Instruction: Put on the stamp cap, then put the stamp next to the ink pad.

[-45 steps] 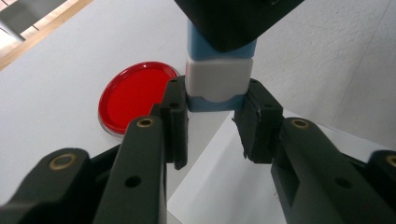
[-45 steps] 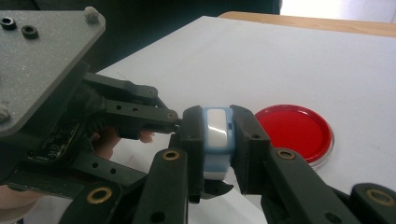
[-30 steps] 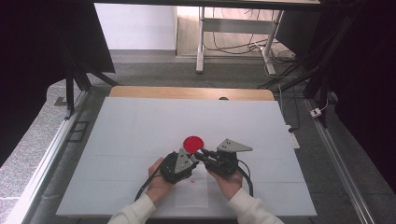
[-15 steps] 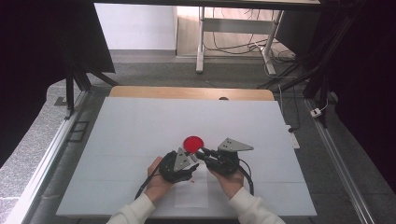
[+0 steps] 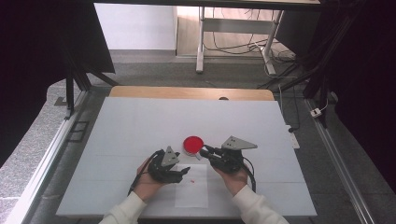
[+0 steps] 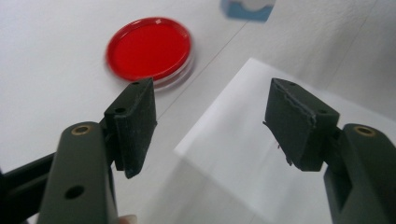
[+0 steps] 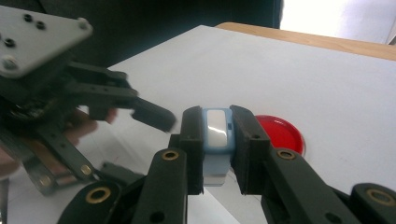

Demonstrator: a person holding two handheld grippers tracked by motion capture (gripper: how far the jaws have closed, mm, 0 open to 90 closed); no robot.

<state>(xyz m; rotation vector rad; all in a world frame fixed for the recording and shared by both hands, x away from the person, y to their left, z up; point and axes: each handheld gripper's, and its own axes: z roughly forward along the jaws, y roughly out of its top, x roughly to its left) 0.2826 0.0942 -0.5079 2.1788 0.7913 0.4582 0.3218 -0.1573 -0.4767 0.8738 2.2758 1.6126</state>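
A round red dish [image 5: 193,143] lies on the white table, just beyond both grippers. My right gripper [image 7: 217,128] is shut on a small light-blue piece with a white face [image 7: 217,133], held just above the table beside the red dish [image 7: 281,133]. My left gripper [image 6: 210,100] stands open above the corner of a white paper sheet [image 6: 252,154]. Its jaws have just been opening and nothing is between them. From the left gripper view the red dish [image 6: 148,49] sits ahead to the left, and the blue piece [image 6: 246,9] is at the top edge. In the high view the left gripper [image 5: 184,171] is left of the right gripper [image 5: 205,150].
The white paper sheet [image 5: 192,191] lies near the table's front edge between the person's hands, with a small red mark [image 5: 192,178] on it. A wooden strip [image 5: 187,92] runs along the far edge of the white table [image 5: 140,121]. Dark frames and rails stand at both sides.
The left gripper has drawn back from the right gripper toward the front left, and its jaws have opened. The right gripper has kept still with the blue piece.
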